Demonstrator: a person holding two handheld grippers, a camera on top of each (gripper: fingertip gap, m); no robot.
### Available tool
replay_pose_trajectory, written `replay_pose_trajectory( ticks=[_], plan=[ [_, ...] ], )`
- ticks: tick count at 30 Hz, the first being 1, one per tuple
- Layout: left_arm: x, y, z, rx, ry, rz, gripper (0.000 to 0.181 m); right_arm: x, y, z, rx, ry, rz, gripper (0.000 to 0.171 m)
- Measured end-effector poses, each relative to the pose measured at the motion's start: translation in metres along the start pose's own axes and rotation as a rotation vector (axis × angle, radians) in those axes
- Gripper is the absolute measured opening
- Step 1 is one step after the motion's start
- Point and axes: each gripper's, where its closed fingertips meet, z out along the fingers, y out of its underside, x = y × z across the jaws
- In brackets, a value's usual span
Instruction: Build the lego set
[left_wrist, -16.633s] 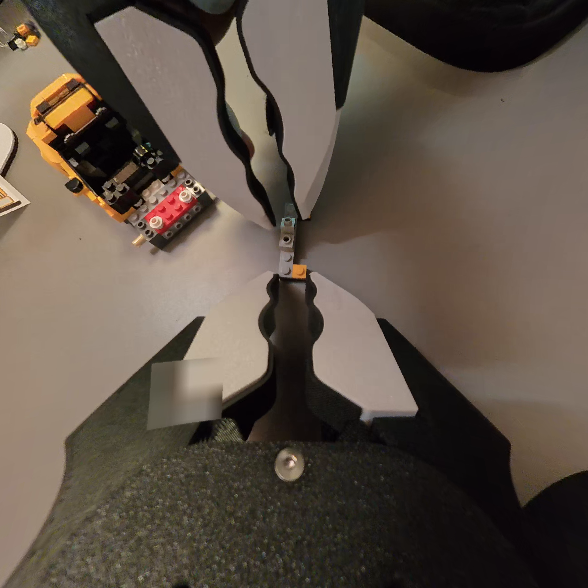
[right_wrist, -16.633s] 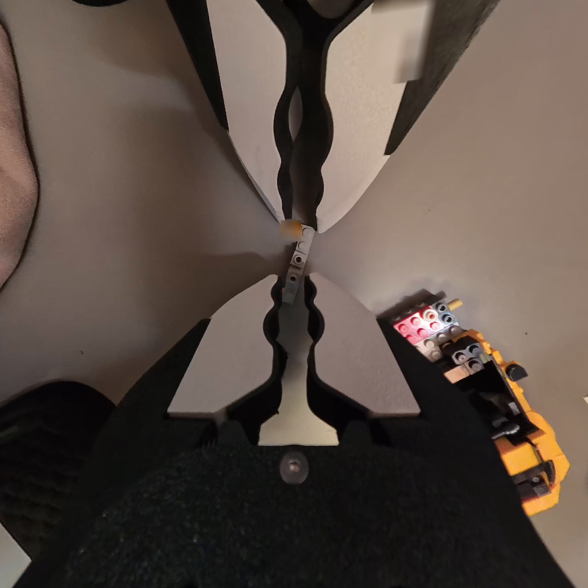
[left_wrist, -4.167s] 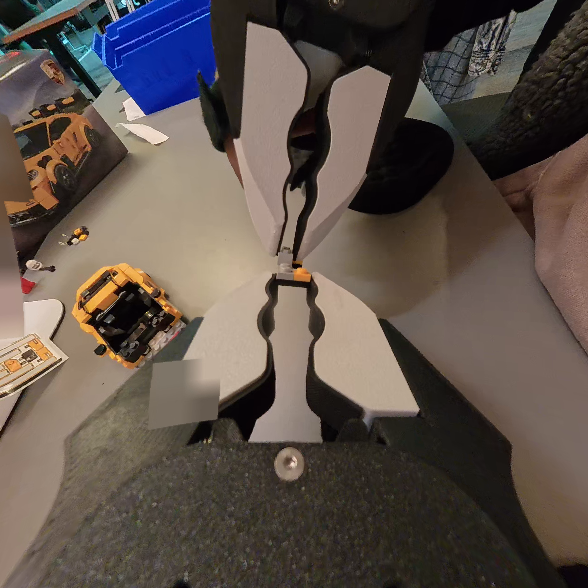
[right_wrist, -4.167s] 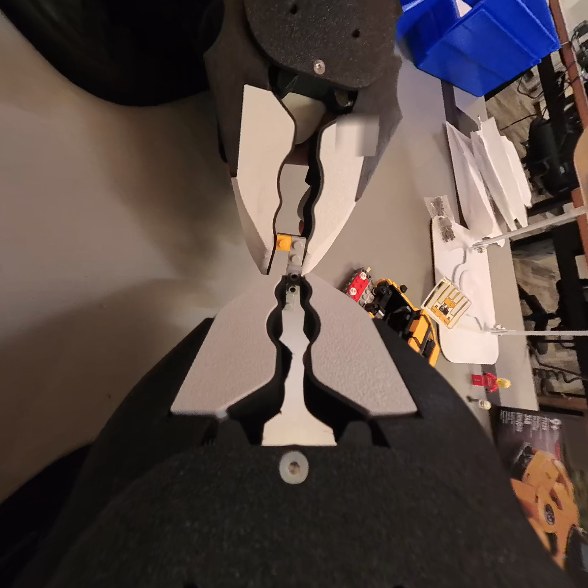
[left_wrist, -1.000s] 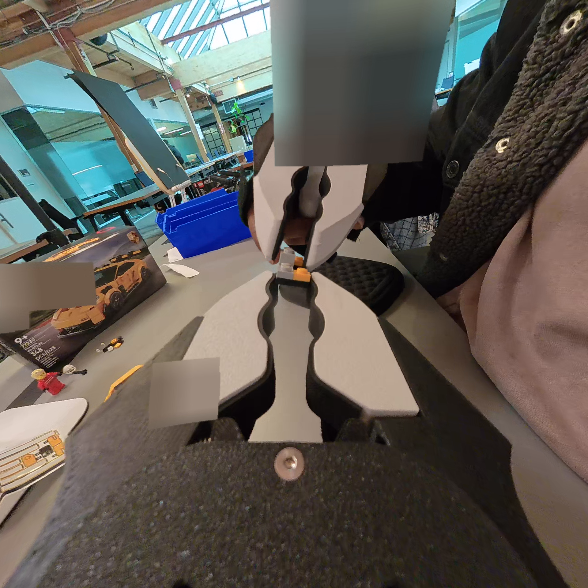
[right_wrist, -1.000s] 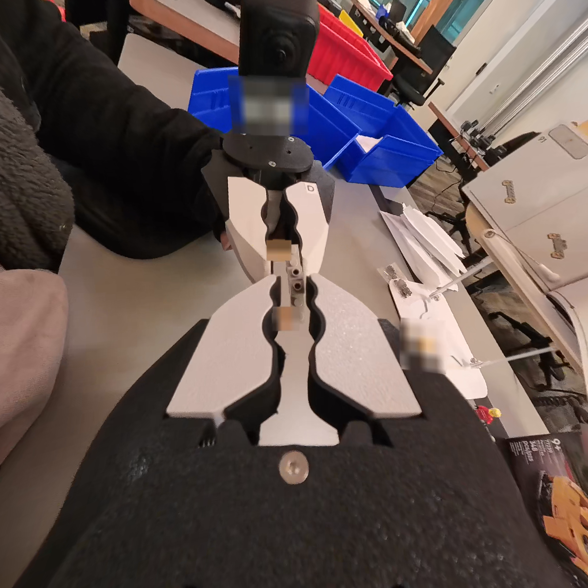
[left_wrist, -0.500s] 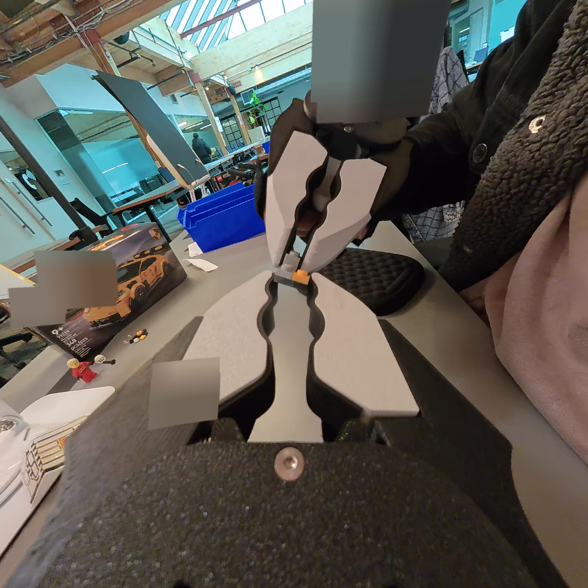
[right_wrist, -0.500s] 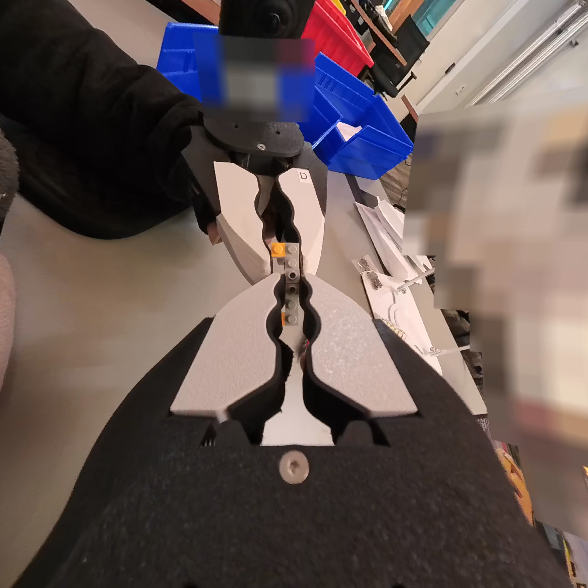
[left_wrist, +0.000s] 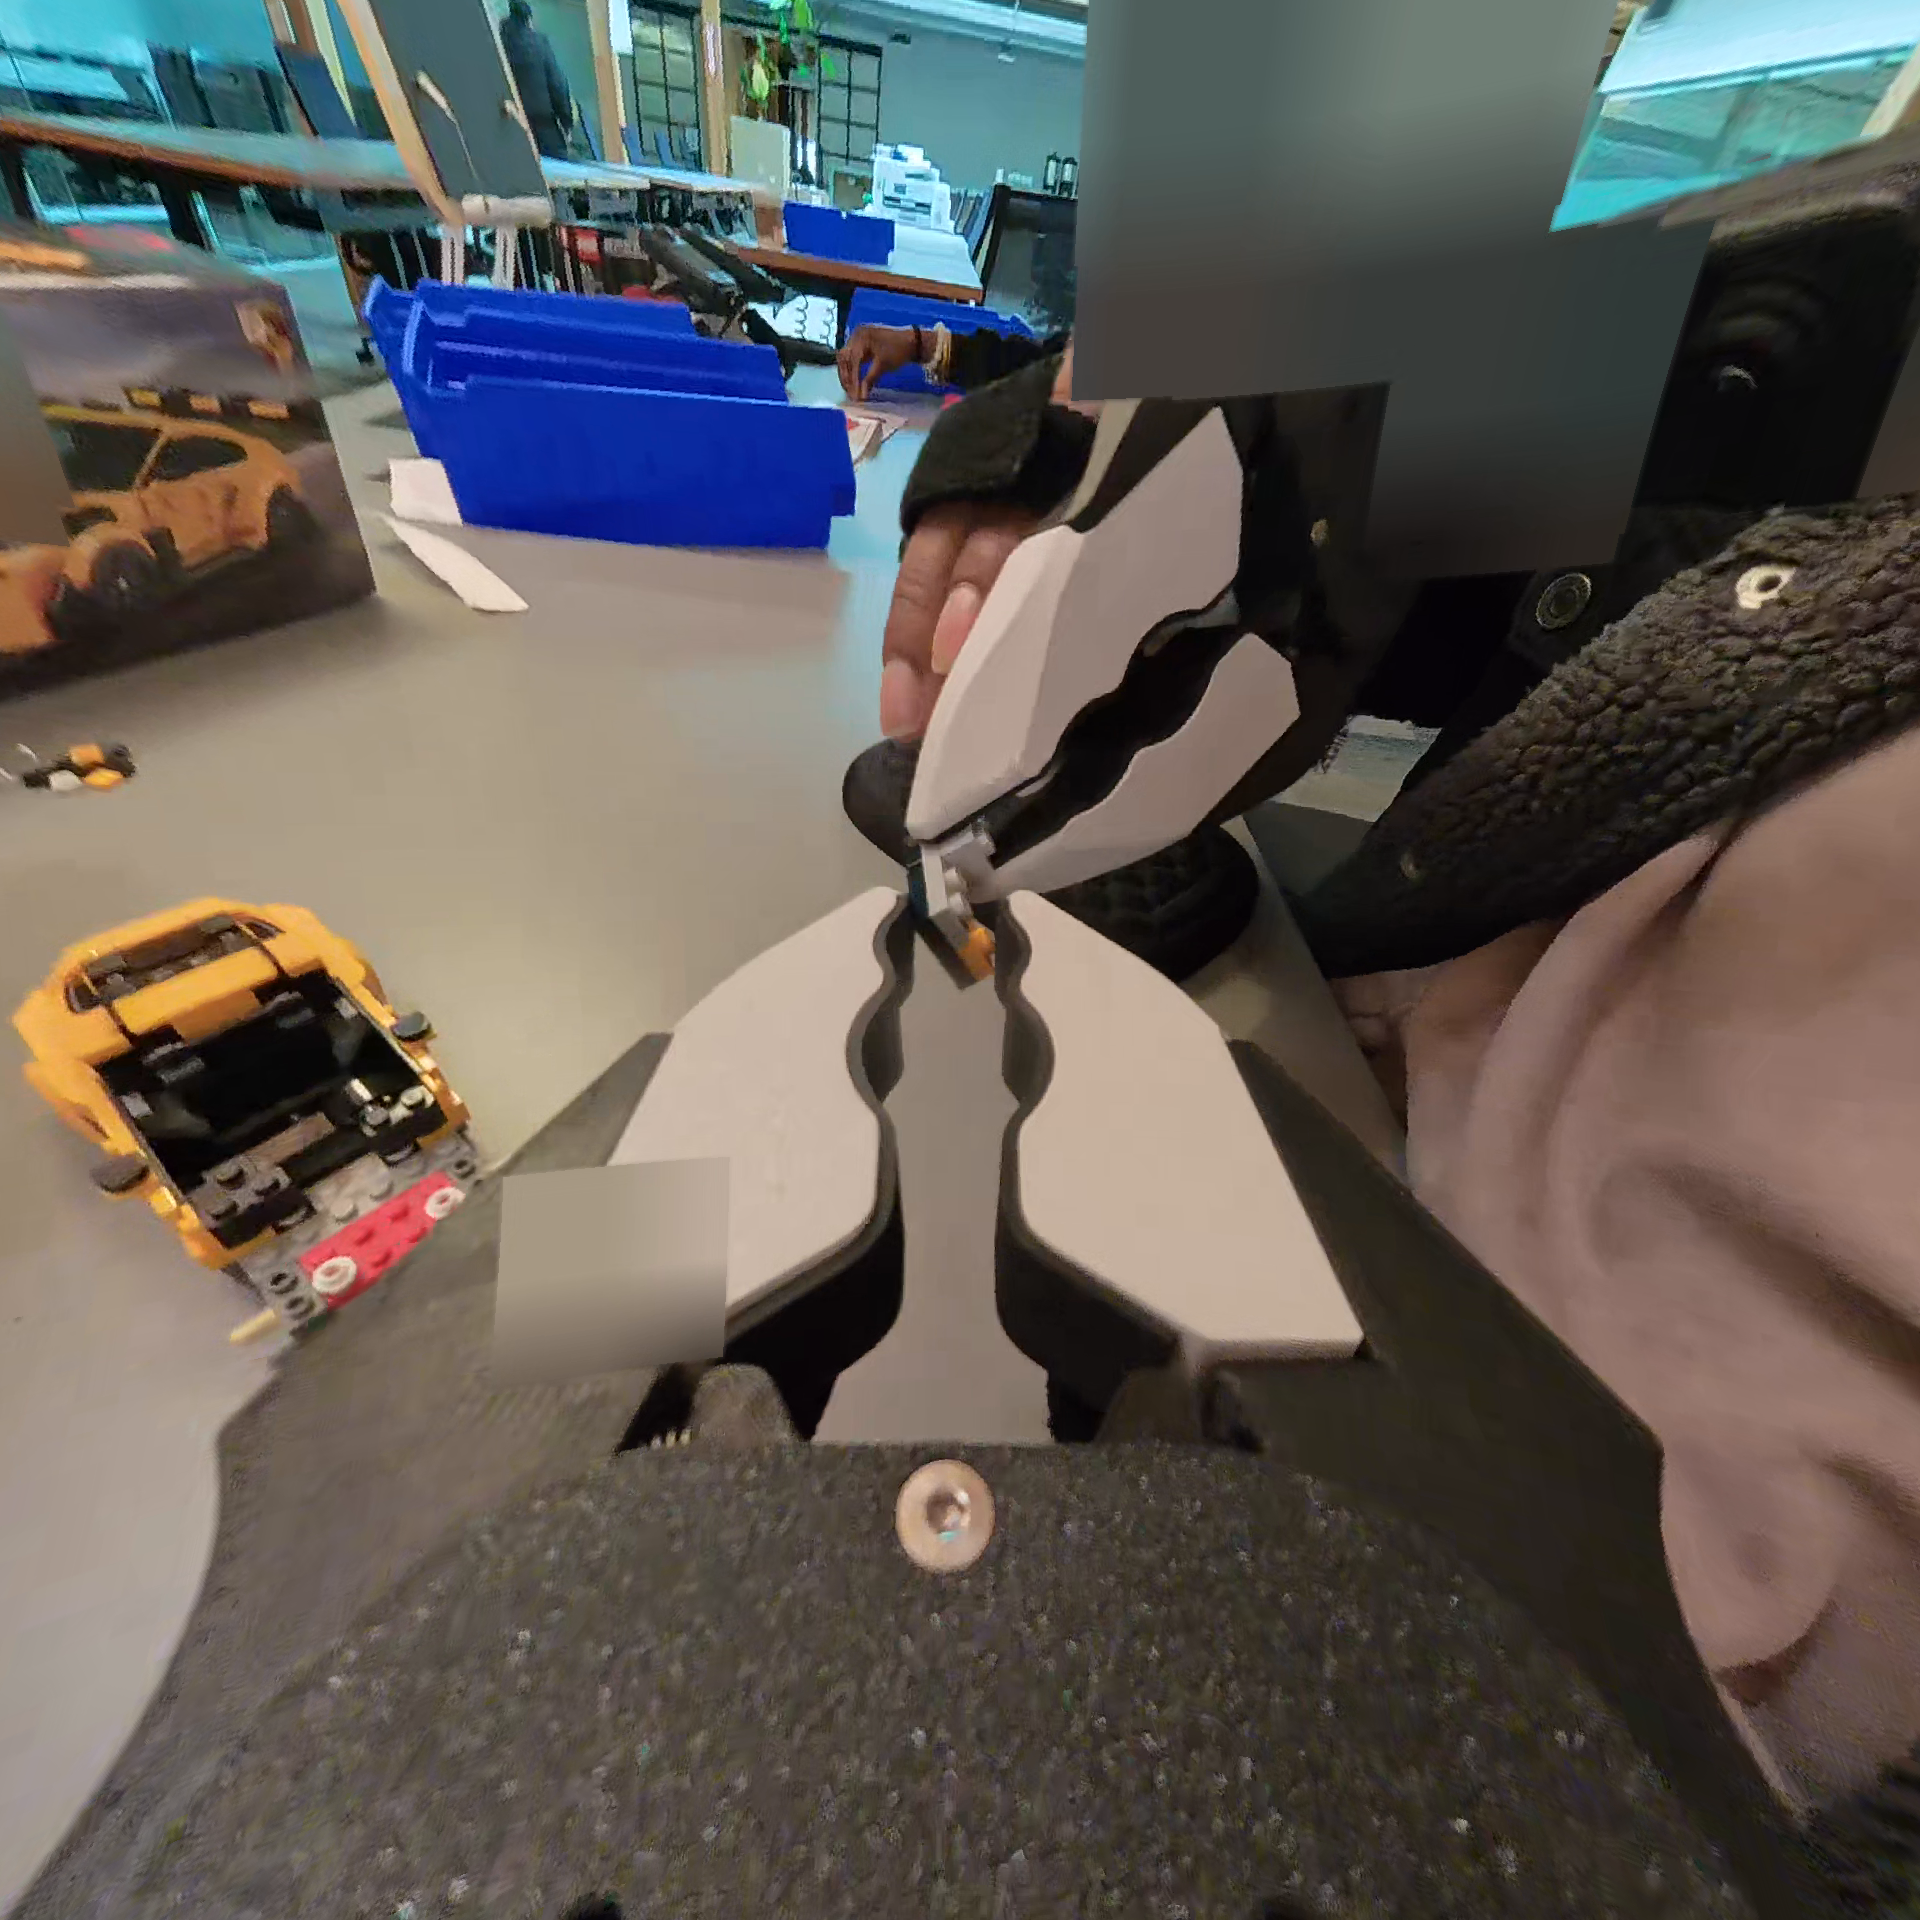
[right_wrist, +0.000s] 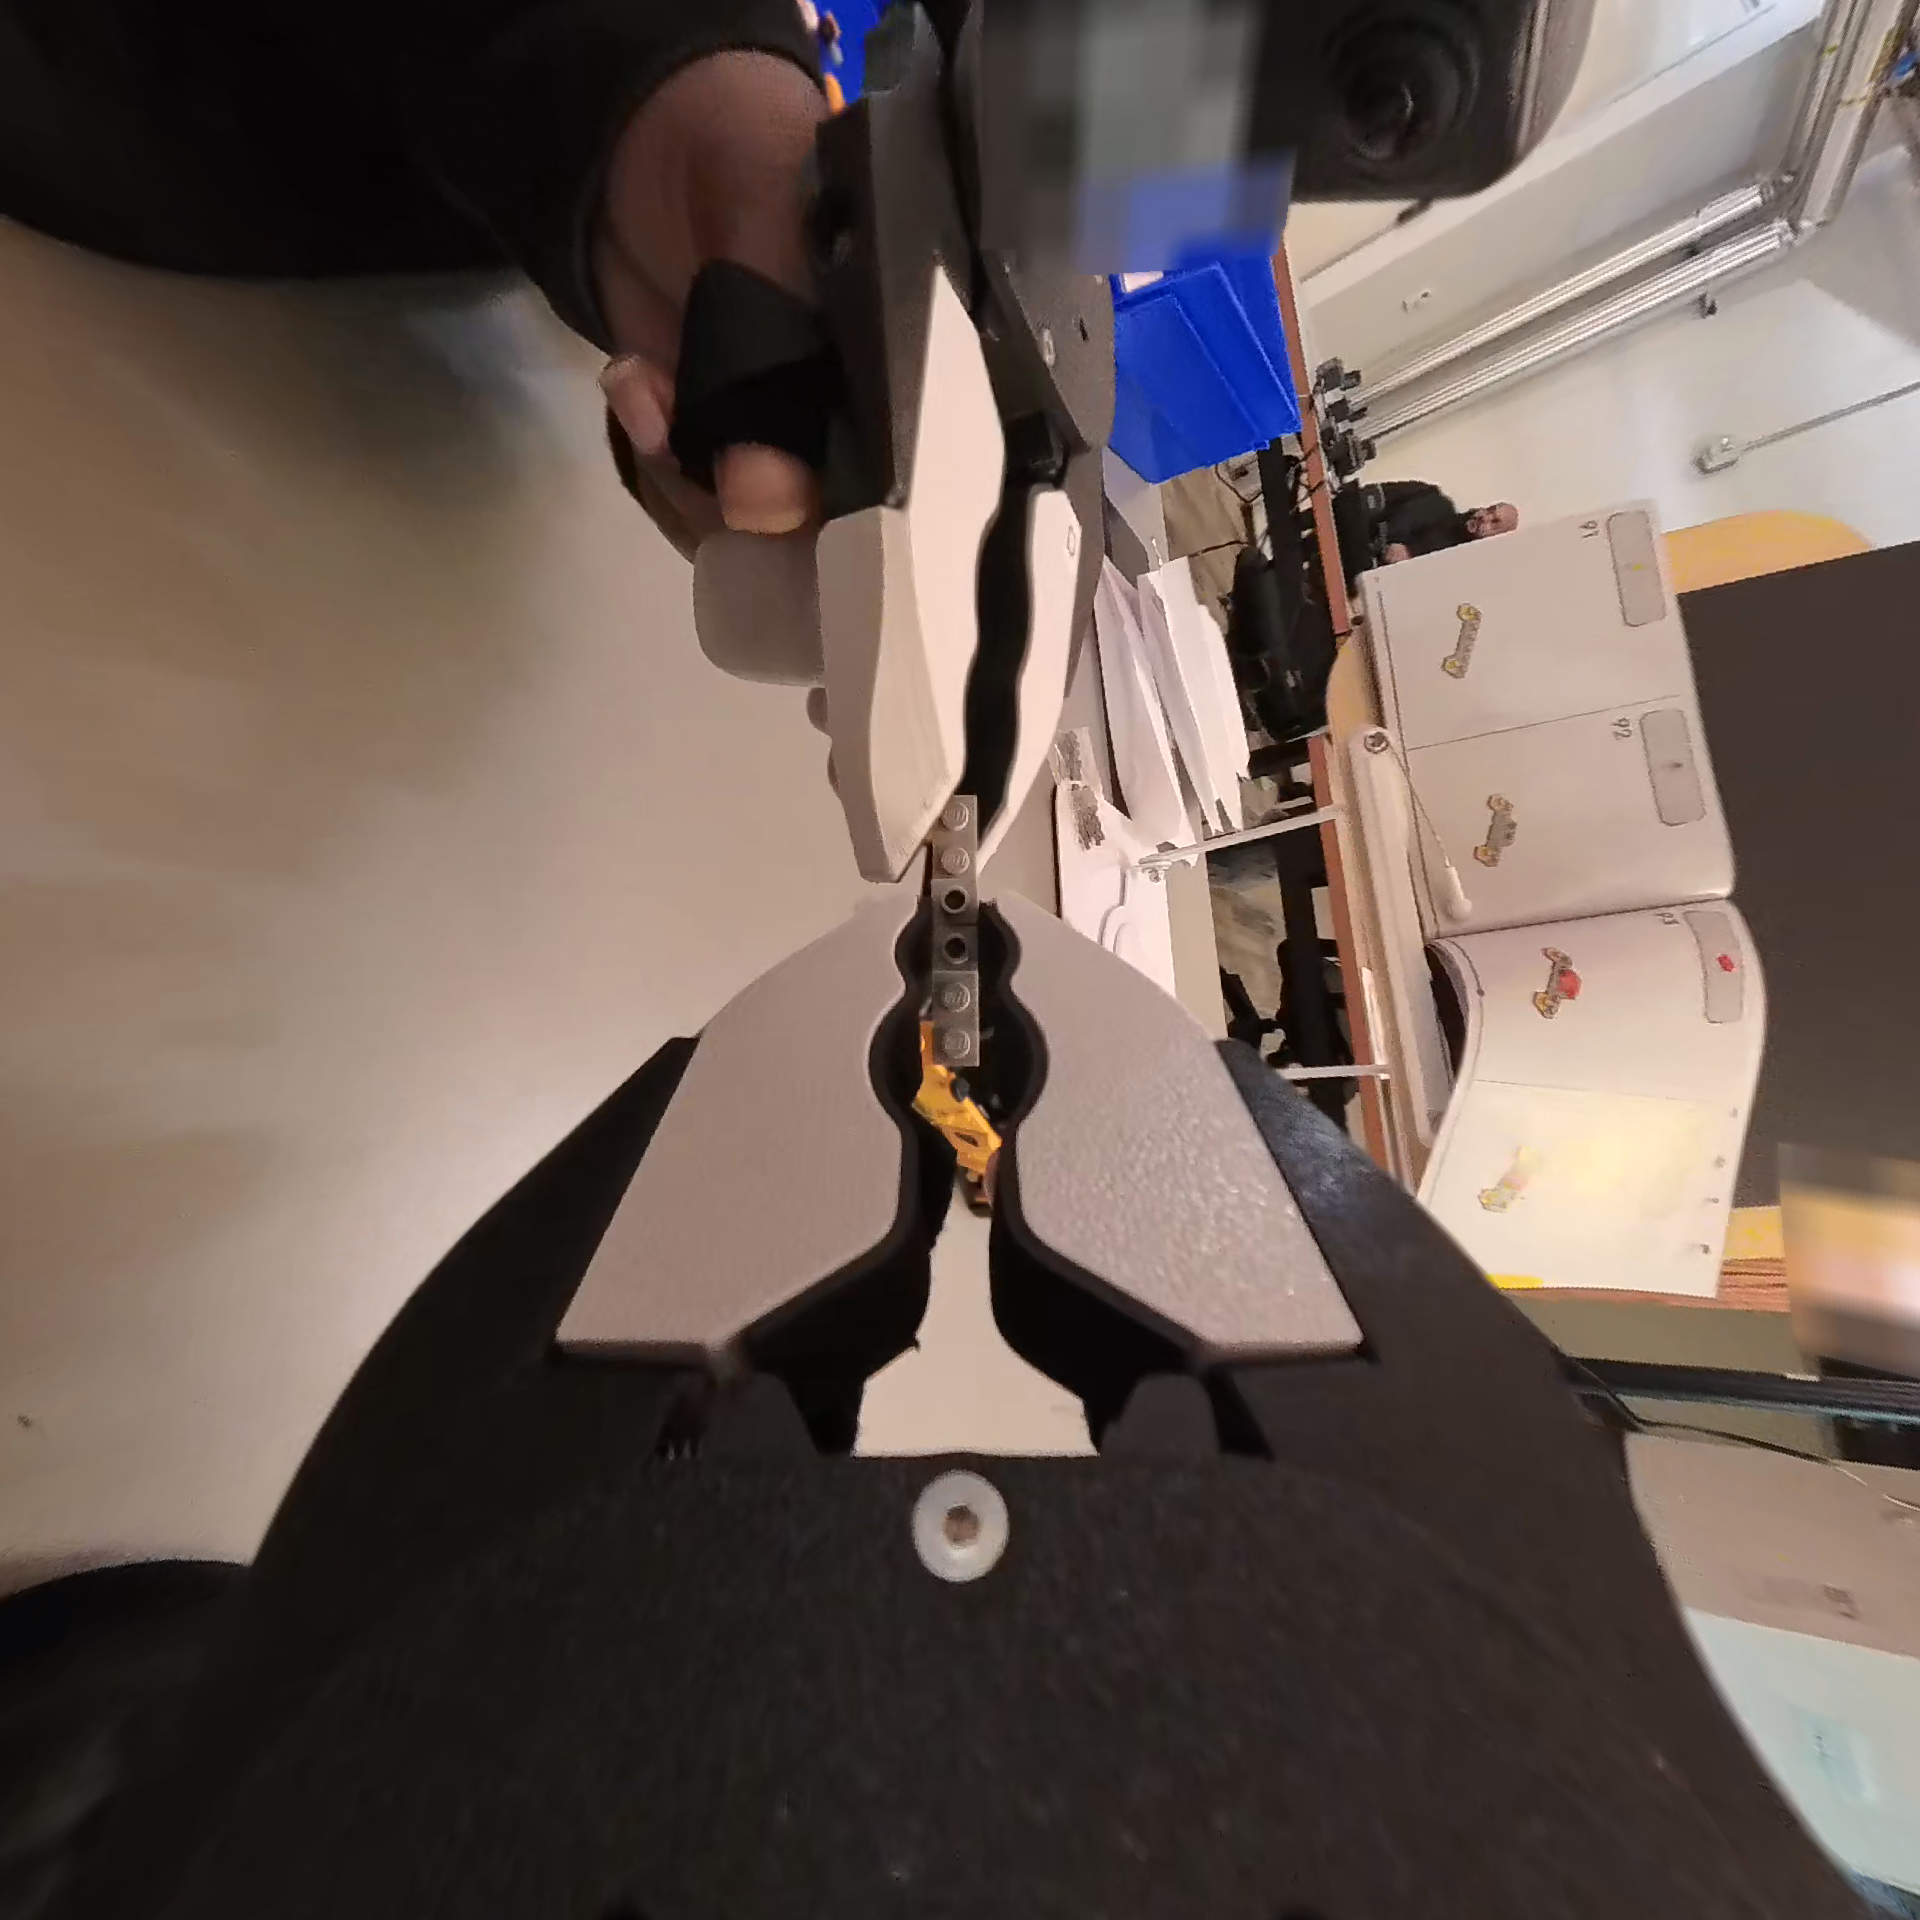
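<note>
A small grey Lego strip (left_wrist: 951, 883) with an orange piece at one end is held in the air between both grippers. My left gripper (left_wrist: 951, 925) is shut on its orange end. My right gripper (right_wrist: 956, 920) is shut on the other end of the strip (right_wrist: 956, 945). In the left wrist view the right gripper (left_wrist: 961, 847) comes in from the upper right. In the right wrist view the left gripper (right_wrist: 940, 847) comes in from above. The partly built yellow Lego car (left_wrist: 229, 1070) sits on the grey table (left_wrist: 582, 790) to the left, roof open, red plate at its near end.
The set's box (left_wrist: 156, 488) and blue bins (left_wrist: 623, 447) stand at the back left. A few loose small parts (left_wrist: 73, 769) lie at the left edge. A black pad (left_wrist: 1164, 894) lies behind the grippers. An open instruction booklet (right_wrist: 1558, 831) and white sheets (right_wrist: 1164, 686) lie to the right. A person's pink garment (left_wrist: 1662, 1195) is close on the right. My two grippers' fingertips are within a few centimetres of each other. Left tips and right tips are each some 20 cm from the partly built yellow Lego car (left_wrist: 229, 1070).
Both grippers have rolled and tipped while still holding the strip. In the left view the right gripper now comes from the upper right, and the car is back in sight.
</note>
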Motion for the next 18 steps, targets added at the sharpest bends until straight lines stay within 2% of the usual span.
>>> replay_pose_trajectory(
  ticks=[7, 18],
  plan=[
    [-0.0049, 0.0001, -0.0039, 0.009, 0.018, -0.098, 0.012, 0.0020, 0.0000, 0.0060, 0.007, 0.020, -0.045, 0.008],
    [0.0013, -0.0010, -0.0063, 0.025, 0.089, -0.172, 0.008, -0.0025, -0.0043, -0.0024, 0.090, -0.038, 0.048, 0.009]
  ],
)
